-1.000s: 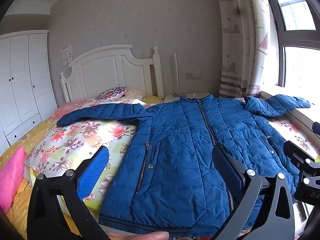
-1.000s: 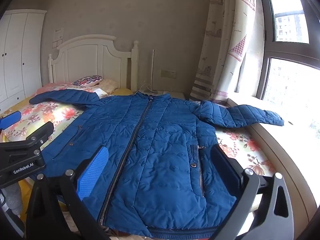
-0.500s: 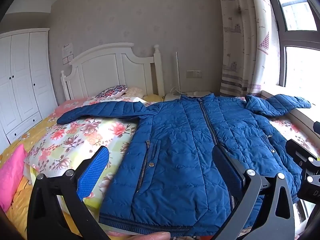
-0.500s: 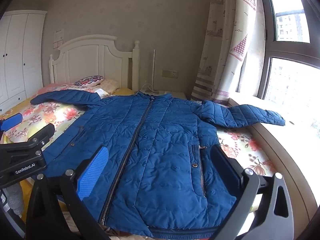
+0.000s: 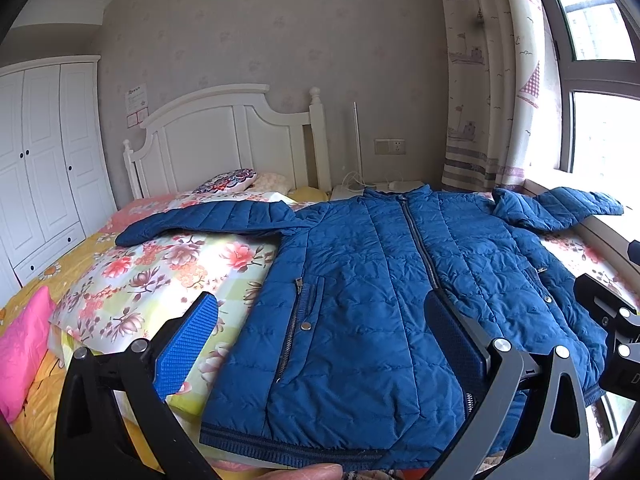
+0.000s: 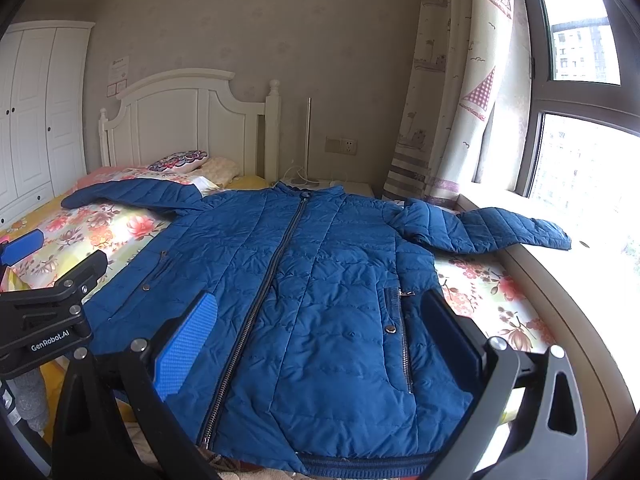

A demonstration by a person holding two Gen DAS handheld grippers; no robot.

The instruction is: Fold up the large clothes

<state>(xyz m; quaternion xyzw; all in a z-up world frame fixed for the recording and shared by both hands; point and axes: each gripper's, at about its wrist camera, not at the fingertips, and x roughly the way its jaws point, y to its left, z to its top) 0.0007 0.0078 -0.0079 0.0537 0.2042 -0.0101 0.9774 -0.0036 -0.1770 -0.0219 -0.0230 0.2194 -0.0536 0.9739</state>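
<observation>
Item: blue quilted jacket (image 5: 384,300), laid face-up on the bed (image 5: 132,280), zipped to the collar, hem nearest the cameras at 6 o'clock, collar toward the headboard (image 5: 224,136) at 12 o'clock.

Condition: body lies flat and fairly smooth. One sleeve (image 5: 208,220) runs out toward 10 o'clock over the floral bedding; the other sleeve (image 6: 492,228) runs toward 2 o'clock and its cuff rests on the window ledge (image 6: 592,264). Padded, slippery-looking shell with two zip pockets and a ribbed hem.

Tools: left gripper (image 5: 320,344), jaws spread wide, holding nothing, hovering above the hem at the jacket's 7 o'clock side. Right gripper (image 6: 320,340), jaws likewise spread and empty, over the hem at the 5 o'clock side.

Step in hand, by judgement: the opening approach, no fold made yet.

Handling note: probably best to take each sleeve near the cuff and lay it across the chest before folding the body. Pinch through the full padded thickness, since a shallow bite on such fabric may slip. Lift the ledge sleeve clear before drawing it inward. Keep the zip line straight as a centre guide.
</observation>
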